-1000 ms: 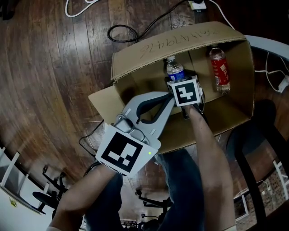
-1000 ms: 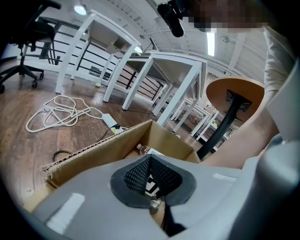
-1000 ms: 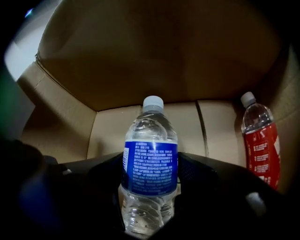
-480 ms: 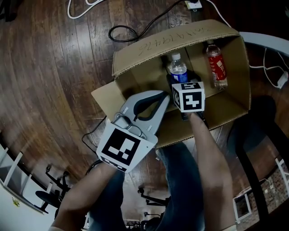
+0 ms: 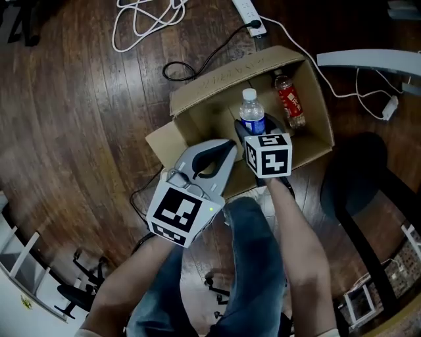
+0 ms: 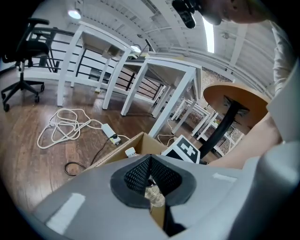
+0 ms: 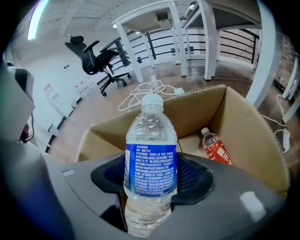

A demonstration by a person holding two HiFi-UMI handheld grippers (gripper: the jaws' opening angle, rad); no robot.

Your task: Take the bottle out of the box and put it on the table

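bottle: blue-label water bottle, upright, lifted clear above the open cardboard box.
right gripper: jaws just closed in and are clamped on the label band, mid-body.
handling: looks full, so it has some weight. The thin plastic wall will give and the label is slick. Mid-body hold is the right spot; moderate squeeze, keep it upright.
left gripper: jaws drawn together near the box's near wall. Something crinkly and a bit of cardboard show through the hollow; can't tell if it pinches anything.
rest of box: red-label bottle lying on the bottom.
right gripper view only: pad contact on the label.
left gripper view only: round table on a black post, likely the drop-off.
head view only: both grippers relative to the box; power strip and cables on the wood floor.
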